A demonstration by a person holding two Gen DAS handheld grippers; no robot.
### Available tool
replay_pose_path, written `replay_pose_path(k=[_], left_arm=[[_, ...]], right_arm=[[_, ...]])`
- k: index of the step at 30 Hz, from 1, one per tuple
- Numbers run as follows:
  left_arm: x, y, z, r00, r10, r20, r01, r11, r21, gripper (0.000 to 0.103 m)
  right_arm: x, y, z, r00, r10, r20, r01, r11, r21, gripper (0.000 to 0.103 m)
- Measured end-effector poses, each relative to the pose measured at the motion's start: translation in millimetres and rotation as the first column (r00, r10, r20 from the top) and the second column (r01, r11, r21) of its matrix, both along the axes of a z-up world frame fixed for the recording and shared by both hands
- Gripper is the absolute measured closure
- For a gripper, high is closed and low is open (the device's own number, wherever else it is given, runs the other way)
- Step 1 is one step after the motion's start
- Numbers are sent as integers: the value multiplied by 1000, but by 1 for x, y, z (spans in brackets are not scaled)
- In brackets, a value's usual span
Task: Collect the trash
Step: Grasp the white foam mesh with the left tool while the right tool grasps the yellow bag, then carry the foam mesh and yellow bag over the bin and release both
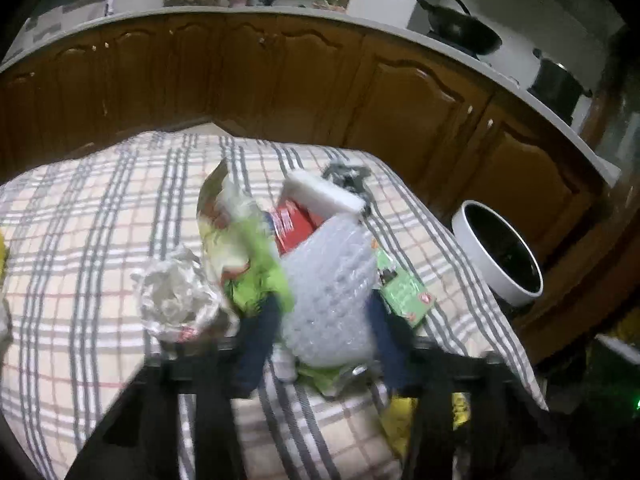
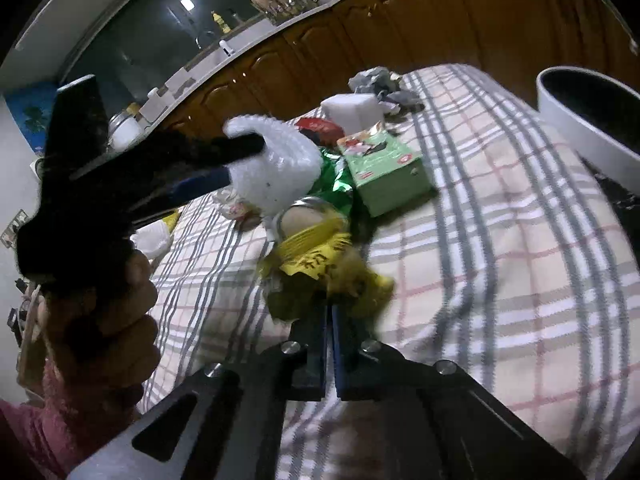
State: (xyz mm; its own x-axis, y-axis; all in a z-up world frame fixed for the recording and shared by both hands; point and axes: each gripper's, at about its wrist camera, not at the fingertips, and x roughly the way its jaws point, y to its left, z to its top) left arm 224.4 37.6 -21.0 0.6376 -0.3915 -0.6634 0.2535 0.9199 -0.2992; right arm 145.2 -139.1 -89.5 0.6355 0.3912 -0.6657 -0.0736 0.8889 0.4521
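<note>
On the checked tablecloth (image 1: pixel 80 240) lies a heap of trash. My left gripper (image 1: pixel 324 308) is shut on a wad of clear bubble wrap (image 1: pixel 332 264); the right wrist view shows the same bubble wrap (image 2: pixel 280 164) lifted above the heap. My right gripper (image 2: pixel 330 312) is shut on a crumpled yellow wrapper (image 2: pixel 320 248) at the near side of the heap. A green box (image 2: pixel 384 168), a red box (image 1: pixel 292 224), a green wrapper (image 1: pixel 260 276) and a white foam block (image 2: pixel 352 110) lie around them.
A white bin (image 2: pixel 588 120) with a dark inside stands off the table's right edge. Crumpled silvery paper (image 1: pixel 176 292) lies left of the heap, and a grey crumpled piece (image 2: pixel 380 80) at the far edge. Brown cabinets (image 1: pixel 280 80) run behind. A hand (image 2: pixel 104 320) holds the left gripper.
</note>
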Motion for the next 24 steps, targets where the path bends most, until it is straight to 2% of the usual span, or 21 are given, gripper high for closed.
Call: replay_pose_path(k=[1,2,5,14,19,24], left_arm=[[-1,-1,-1,1000,-6,2,6,1000,4,78],[-2,-2,-1,1000,-13,7,13,1000,7,86],[-12,-1,1,999,-21,23,21,1000,12,90],[-45,-8,18,995,-82,60,84,996,-39,92],[-50,-21,24,989,-125,81,129,991,-40,92],[-47,-45,20,982,-178,65,180,984,-21,92]], right_arm=[[-3,-4,2,1000,-5,7,5,1000,2,103],[-6,-8,5,1000,-14,15,14,1000,3,103],[-12,-17,12,999,-38,37,38,999,-5,103],[-27,-50,32,989,-112,96,114,993,-20,103],[-36,-76,39,979,-164,118,167,986,-21,103],[-41,-100,43,968,-214,129,218,976,-20,103]])
